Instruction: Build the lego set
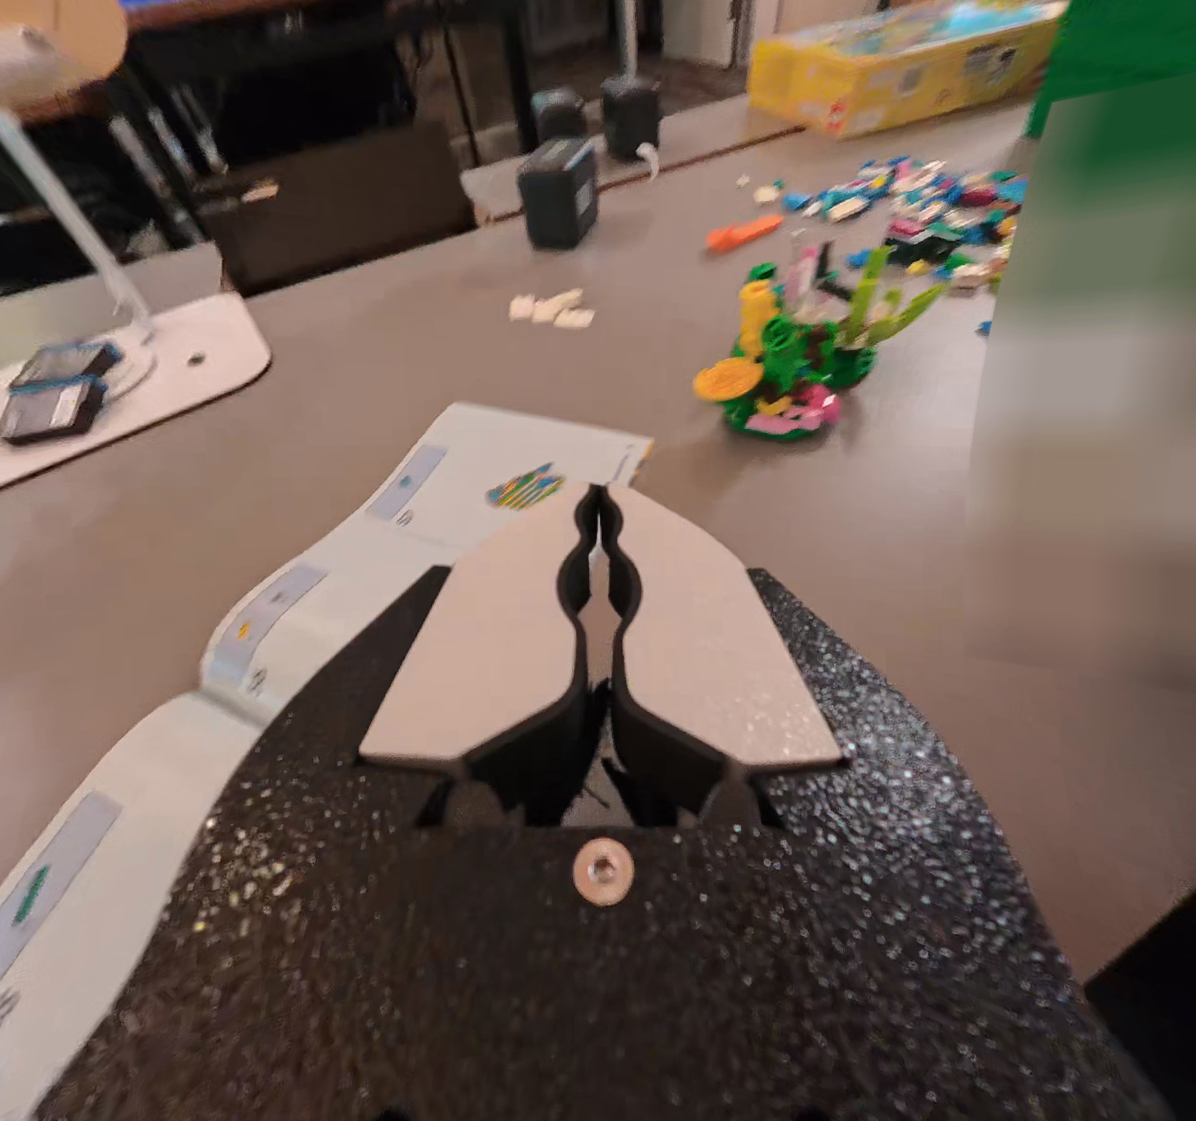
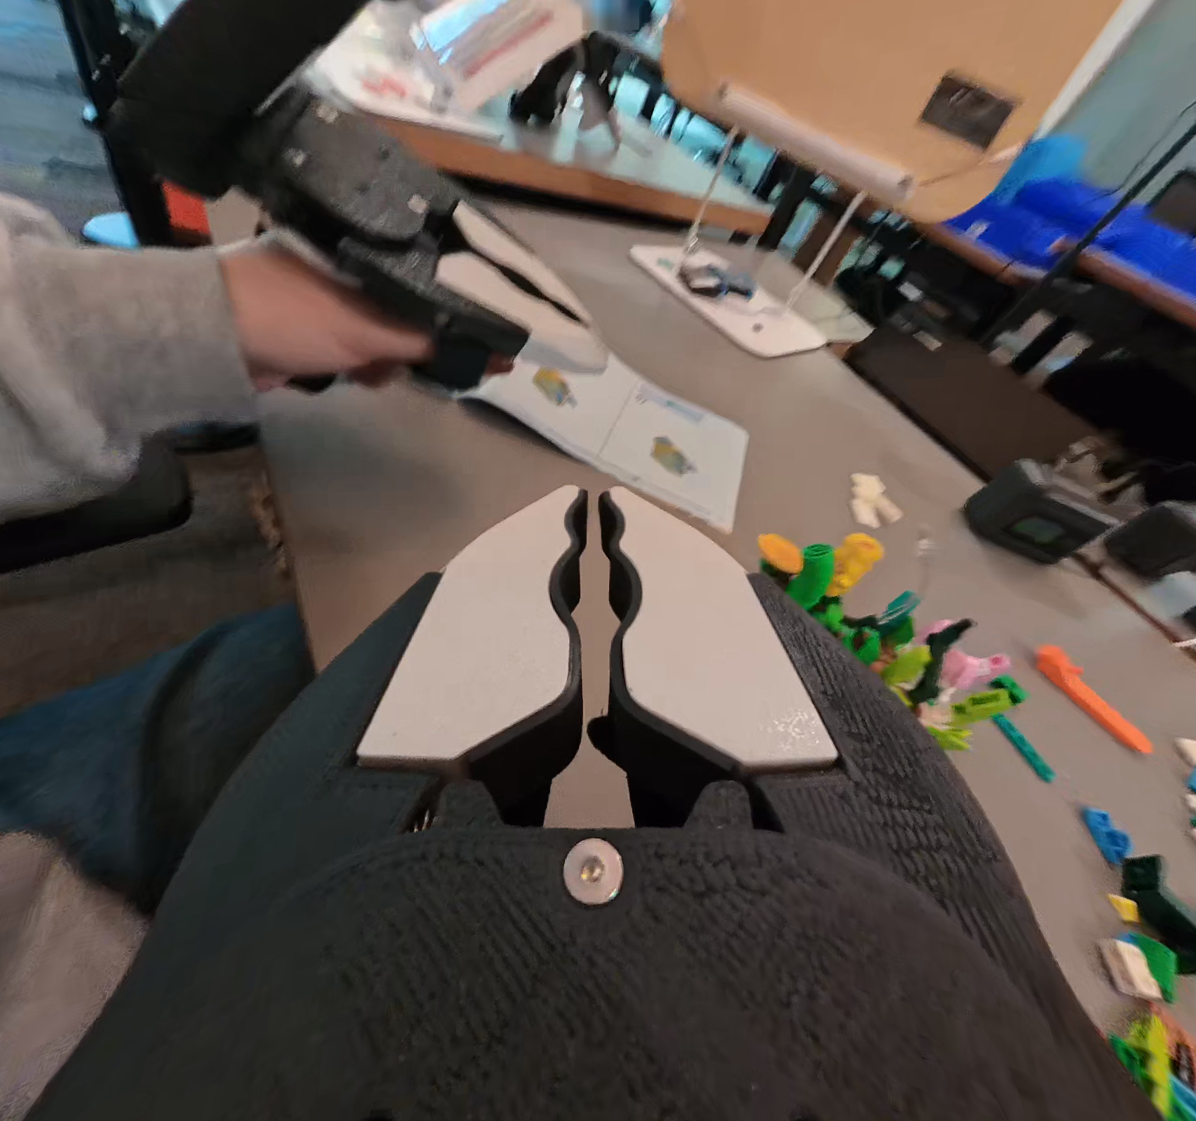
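My left gripper (image 1: pixel 598 494) is shut, its tips meeting just above the right part of an open white instruction booklet (image 1: pixel 492 449) on the grey table (image 1: pixel 388 326). In the right wrist view a hand (image 2: pixel 310 326) holds this left gripper (image 2: pixel 576 313) over the booklet (image 2: pixel 673 443), where a page curls up beneath it. I cannot tell whether it touches the page. My right gripper (image 2: pixel 593 498) hovers near the table's front edge with a narrow gap between its pads and nothing in it. A small green, yellow and pink brick plant model (image 1: pixel 796 352) stands to the right (image 2: pixel 835 579).
Loose coloured bricks (image 1: pixel 919 203) lie at the far right (image 2: pixel 1139 896), with an orange tool (image 1: pixel 744 232) and a few white pieces (image 1: pixel 553 310). Black battery blocks (image 1: pixel 560 194), a white lamp base (image 1: pixel 194 352) and a yellow box (image 1: pixel 906 74) stand farther back. Some 12 cm of space lies between my two pairs of fingers.
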A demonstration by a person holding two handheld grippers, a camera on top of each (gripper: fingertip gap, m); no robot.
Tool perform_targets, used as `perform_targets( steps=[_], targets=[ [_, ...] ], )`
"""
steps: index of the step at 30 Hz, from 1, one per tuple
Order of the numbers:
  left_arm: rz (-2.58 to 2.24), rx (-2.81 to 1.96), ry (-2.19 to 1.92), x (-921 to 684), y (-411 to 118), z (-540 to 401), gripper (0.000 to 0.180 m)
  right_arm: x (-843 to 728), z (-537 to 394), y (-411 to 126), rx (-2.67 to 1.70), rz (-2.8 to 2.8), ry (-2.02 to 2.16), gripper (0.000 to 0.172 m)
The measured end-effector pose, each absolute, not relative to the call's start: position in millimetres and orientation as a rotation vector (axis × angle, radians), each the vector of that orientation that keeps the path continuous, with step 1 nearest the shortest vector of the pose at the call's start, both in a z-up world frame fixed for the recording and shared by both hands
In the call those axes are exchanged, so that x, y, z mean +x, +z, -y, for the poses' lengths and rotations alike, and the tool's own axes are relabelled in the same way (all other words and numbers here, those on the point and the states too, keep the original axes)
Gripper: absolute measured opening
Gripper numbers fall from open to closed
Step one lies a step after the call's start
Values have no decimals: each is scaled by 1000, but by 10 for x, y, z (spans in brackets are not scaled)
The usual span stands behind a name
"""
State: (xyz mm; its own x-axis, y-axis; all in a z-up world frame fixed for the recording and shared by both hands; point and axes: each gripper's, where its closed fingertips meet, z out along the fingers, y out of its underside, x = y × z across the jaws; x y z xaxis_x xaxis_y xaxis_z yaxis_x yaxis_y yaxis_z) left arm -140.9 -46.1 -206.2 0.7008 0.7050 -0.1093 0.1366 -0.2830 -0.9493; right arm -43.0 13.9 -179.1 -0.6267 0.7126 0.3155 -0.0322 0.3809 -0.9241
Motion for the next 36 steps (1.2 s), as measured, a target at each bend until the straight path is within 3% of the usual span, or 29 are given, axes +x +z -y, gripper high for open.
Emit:
perform_targets(
  steps=[1,13,18,33,36],
  targets=[
    [634,-1771,628,-1355,-2026,366,0,-457,-185,-1733,-586,1856,1304,3],
    [513,-1345,626,-1163,-1660,298,16,-625,-1340,-1179,-425,1201,976,0],
    [525,-1357,529,-1136,-1691,279,18,-718,-2070,-1206,-592,994,771,0],
    [549,-1356,484,-1166,-1711,283,11,-982,-2022,-1587,-682,1213,878,0],
    [557,-1361,467,-1178,-1722,277,12,-978,-1789,-1649,-499,1361,946,12]
  ],
)
